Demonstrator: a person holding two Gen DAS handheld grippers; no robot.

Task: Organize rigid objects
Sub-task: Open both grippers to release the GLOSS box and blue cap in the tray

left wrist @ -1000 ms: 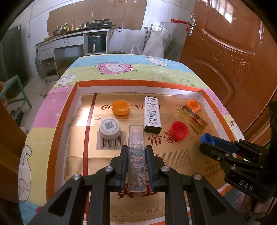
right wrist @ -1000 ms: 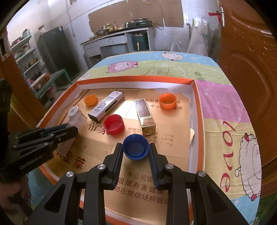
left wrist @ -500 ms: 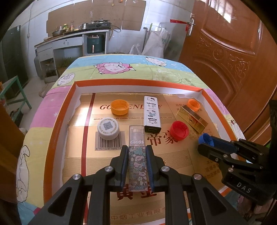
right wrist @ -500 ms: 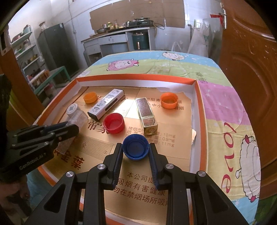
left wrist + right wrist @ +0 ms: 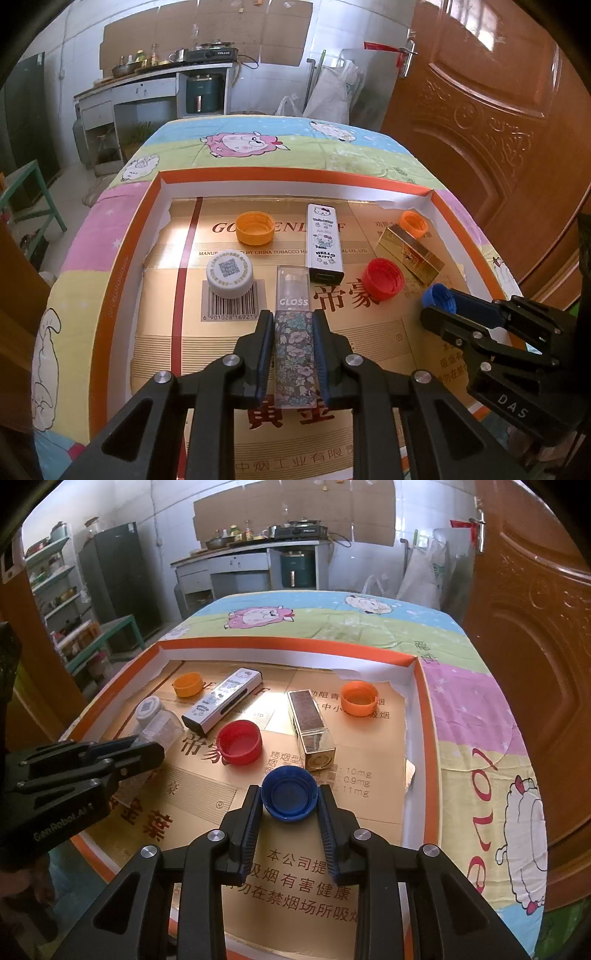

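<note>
A clear, flower-printed box marked GLOSS (image 5: pixel 293 295) lies lengthwise between the pads of my left gripper (image 5: pixel 291 315). The jaws are opening slightly but still touch its sides. My right gripper (image 5: pixel 289 790) is shut on a blue bottle cap (image 5: pixel 289 798), open side up, just over the cardboard floor of the orange-rimmed tray (image 5: pixel 288 181). In the left wrist view the right gripper (image 5: pixel 430 308) shows at the right with the blue cap (image 5: pixel 437 295). The left gripper (image 5: pixel 147 749) appears at the left of the right wrist view.
In the tray lie a white cap (image 5: pixel 229 271), a yellow-orange cap (image 5: pixel 255 228), a Hello Kitty box (image 5: pixel 325 240), a red cap (image 5: pixel 383 277), a gold box (image 5: pixel 410 251) and an orange cap (image 5: pixel 414 223). A wooden door (image 5: pixel 498 129) stands to the right.
</note>
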